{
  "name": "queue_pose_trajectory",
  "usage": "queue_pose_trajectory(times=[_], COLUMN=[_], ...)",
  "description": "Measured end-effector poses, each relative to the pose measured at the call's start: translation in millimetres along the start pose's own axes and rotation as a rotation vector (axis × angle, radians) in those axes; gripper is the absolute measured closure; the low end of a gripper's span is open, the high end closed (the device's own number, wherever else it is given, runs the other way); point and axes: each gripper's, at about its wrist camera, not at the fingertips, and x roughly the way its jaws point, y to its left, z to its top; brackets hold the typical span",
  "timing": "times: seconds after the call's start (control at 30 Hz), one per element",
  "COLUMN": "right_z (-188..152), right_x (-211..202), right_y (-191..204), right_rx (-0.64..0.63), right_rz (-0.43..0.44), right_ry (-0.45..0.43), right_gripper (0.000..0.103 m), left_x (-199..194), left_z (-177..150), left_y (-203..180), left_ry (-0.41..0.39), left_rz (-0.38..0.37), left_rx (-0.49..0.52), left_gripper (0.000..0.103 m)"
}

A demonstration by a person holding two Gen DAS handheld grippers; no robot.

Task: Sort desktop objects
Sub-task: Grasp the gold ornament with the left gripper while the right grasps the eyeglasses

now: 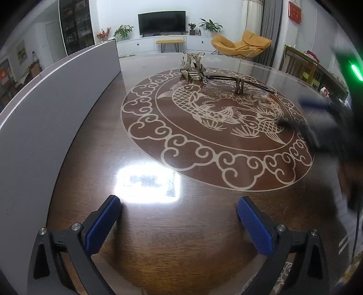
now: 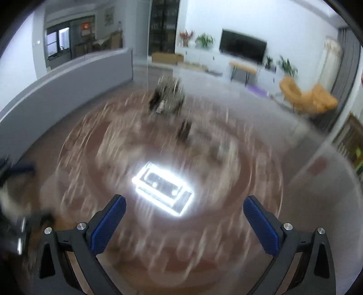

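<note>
Both claws are spread apart and hold nothing. The left claw (image 1: 179,221) hovers low over the dark wooden bench with its pale inlaid fish medallion (image 1: 145,238). The things to sort, a silvery ship-like ornament (image 1: 192,68) and a long dark rod on a small stand (image 1: 238,82), sit well ahead at the far side, the rod's long axis running left to right. The right claw (image 2: 185,216) also faces them (its view is badly blurred), so I cannot tell which is nearer.

Readable text: none showing.
Red wall hanging (image 1: 295,11): carrying marks too small to make out.
Right wrist view: blurring everything, nothing legible.
</note>
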Motion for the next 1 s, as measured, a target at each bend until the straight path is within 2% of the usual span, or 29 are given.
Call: queue_pose_trajectory(times=[0.07, 0.1, 0.17, 0.27, 0.37, 0.4, 0.43, 0.47, 0.6, 0.7, 0.8, 0.9, 1.0], right_z=[29, 44, 62, 77, 85, 87, 87, 85, 65, 29, -9, -41, -56], right_x=[13, 25, 51, 83, 93, 94, 93, 92, 75, 46, 12, -11, -25], right_y=[-3, -1, 4, 8, 4, 2, -3, -5, -13, -35, -47, -52, -48], right_rx=[-0.085, -0.162, -0.266, -0.283, -0.222, -0.191, -0.140, -0.121, -0.044, 0.096, 0.142, 0.169, 0.182], right_rz=[0.002, 0.031, 0.078, 0.163, 0.241, 0.247, 0.255, 0.251, 0.165, 0.078, 0.016, 0.006, -0.003], right_ry=[-0.028, -0.022, 0.059, 0.165, 0.187, 0.189, 0.191, 0.186, 0.193, 0.201, 0.175, 0.138, 0.118], right_gripper=[0.000, 0.000, 0.000, 0.002, 0.036, 0.056, 0.069, 0.073, 0.075, 0.075, 0.075, 0.074, 0.074], left_x=[0, 0, 0, 0, 0, 0, 0, 0, 0, 0, 0, 2, 16], left_z=[0, 0, 0, -1, 0, -1, 0, 0, 0, 0, -1, 3, 24], left_y=[0, 0, 0, 0, 0, 0, -1, -1, -1, -1, -1, -3, -15], left_ry=[0.000, 0.000, 0.000, 0.000, 0.000, 0.000, 0.000, 0.000, 0.000, 0.000, 0.000, 0.013, 0.024], left_rz=[0.000, 0.000, -0.002, -0.003, -0.003, -0.003, -0.003, -0.003, -0.003, -0.003, 0.003, 0.018, 0.015], left_rx=[0.000, 0.000, 0.000, -0.001, 0.000, 0.000, 0.000, 0.000, 0.000, 0.000, -0.001, -0.018, -0.015], left_gripper=[0.000, 0.000, 0.000, 0.000, 0.000, 0.000, 0.000, 0.000, 0.000, 0.000, 0.000, 0.000, 0.000])
